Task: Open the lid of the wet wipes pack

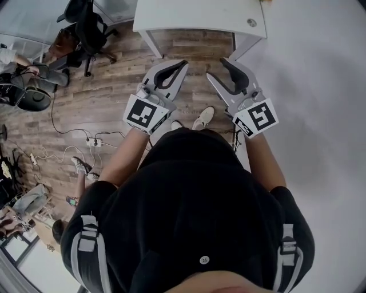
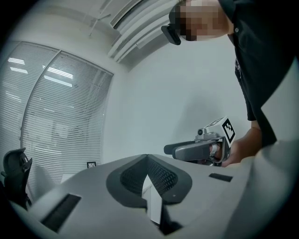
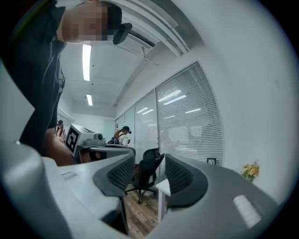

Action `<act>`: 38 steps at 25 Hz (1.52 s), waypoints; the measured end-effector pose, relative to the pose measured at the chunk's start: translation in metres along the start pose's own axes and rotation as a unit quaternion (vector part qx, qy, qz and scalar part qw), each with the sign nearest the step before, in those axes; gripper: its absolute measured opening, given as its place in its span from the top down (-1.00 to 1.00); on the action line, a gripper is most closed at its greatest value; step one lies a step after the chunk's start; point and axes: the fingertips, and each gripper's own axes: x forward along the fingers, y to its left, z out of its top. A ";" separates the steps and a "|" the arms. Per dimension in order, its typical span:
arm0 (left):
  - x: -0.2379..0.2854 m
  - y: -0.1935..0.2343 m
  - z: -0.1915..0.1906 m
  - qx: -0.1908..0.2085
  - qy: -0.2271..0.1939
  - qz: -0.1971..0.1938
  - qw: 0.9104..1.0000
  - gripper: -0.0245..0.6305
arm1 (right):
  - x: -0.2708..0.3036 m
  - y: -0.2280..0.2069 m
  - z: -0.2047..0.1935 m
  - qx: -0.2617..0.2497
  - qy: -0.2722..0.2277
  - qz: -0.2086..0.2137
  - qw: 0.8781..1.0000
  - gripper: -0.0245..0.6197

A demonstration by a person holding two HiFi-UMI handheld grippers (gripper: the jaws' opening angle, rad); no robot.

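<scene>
Nowhere in view, wipes pack; no telling its bearing or long axis. Facing table (image 1: 200, 17), short of its edge: left gripper (image 1: 183, 63), tips pressed together on nothing; right gripper (image 1: 215, 67), equally near, jaws spread, empty.

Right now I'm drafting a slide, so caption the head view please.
Person facing a white table holds out the left gripper, shut, and the right gripper, open, both empty.
</scene>
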 end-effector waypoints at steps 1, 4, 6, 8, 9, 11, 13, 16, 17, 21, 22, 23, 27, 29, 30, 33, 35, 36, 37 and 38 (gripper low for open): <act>0.002 0.000 -0.001 0.001 0.001 0.000 1.000 0.90 | -0.001 -0.003 0.000 0.001 0.000 -0.002 1.000 0.25; 0.012 0.001 -0.004 0.007 0.003 -0.002 1.000 0.90 | 0.000 -0.013 -0.001 0.002 0.001 -0.005 1.000 0.20; 0.019 0.002 -0.003 0.004 0.004 -0.004 1.000 0.90 | 0.001 -0.022 0.000 0.004 0.001 -0.008 1.000 0.16; 0.028 0.003 -0.003 0.004 0.004 -0.003 1.000 0.90 | 0.001 -0.031 -0.001 0.007 -0.001 -0.009 1.000 0.13; 0.032 0.003 -0.004 0.006 0.005 -0.003 1.000 0.90 | 0.000 -0.036 -0.002 0.009 -0.002 -0.010 1.000 0.13; 0.041 0.002 -0.006 0.007 0.007 -0.003 1.000 0.90 | -0.003 -0.046 -0.006 0.013 -0.003 -0.010 1.000 0.12; 0.052 0.002 -0.007 0.007 0.009 -0.001 1.000 0.90 | -0.004 -0.056 -0.008 0.016 -0.003 -0.008 1.000 0.09; 0.067 0.008 -0.007 0.017 0.014 0.004 1.000 0.90 | -0.001 -0.073 -0.005 0.016 -0.003 -0.003 1.000 0.06; 0.074 0.010 -0.007 0.020 0.013 0.006 1.000 0.90 | 0.000 -0.078 -0.005 0.014 -0.004 -0.001 1.000 0.05; 0.098 0.012 -0.005 0.023 0.013 0.013 1.000 0.90 | 0.001 -0.102 -0.007 0.015 -0.005 0.007 1.000 0.03; 0.102 0.012 -0.005 0.023 0.014 0.016 1.000 0.90 | 0.000 -0.107 -0.007 0.016 -0.006 0.009 1.000 0.03; 0.106 0.013 -0.006 0.025 0.016 0.019 0.999 0.90 | 0.001 -0.112 -0.007 0.017 -0.007 0.010 1.000 0.03; 0.116 0.019 -0.011 0.026 0.022 0.034 0.999 0.90 | 0.005 -0.129 -0.011 0.028 -0.013 0.019 0.999 0.04; 0.122 0.023 -0.011 0.023 0.022 0.040 0.999 0.90 | 0.007 -0.137 -0.013 0.036 -0.015 0.020 0.999 0.04; 0.124 0.025 -0.011 0.022 0.023 0.042 0.999 0.90 | 0.009 -0.141 -0.013 0.037 -0.015 0.020 0.999 0.04; 0.130 0.037 -0.009 0.022 0.024 0.048 0.998 0.90 | 0.020 -0.150 -0.011 0.033 -0.012 0.023 0.999 0.04; 0.135 0.046 -0.010 0.021 0.028 0.051 0.998 0.90 | 0.028 -0.155 -0.014 0.032 -0.009 0.024 0.999 0.04; 0.137 0.051 -0.012 0.020 0.025 0.049 0.998 0.90 | 0.032 -0.158 -0.015 0.031 -0.009 0.024 0.999 0.04; 0.140 0.057 -0.012 0.018 0.020 0.047 0.999 0.90 | 0.038 -0.161 -0.016 0.028 -0.007 0.023 0.999 0.04; 0.143 0.064 -0.011 0.016 0.014 0.046 0.999 0.90 | 0.045 -0.164 -0.016 0.023 -0.005 0.022 0.999 0.04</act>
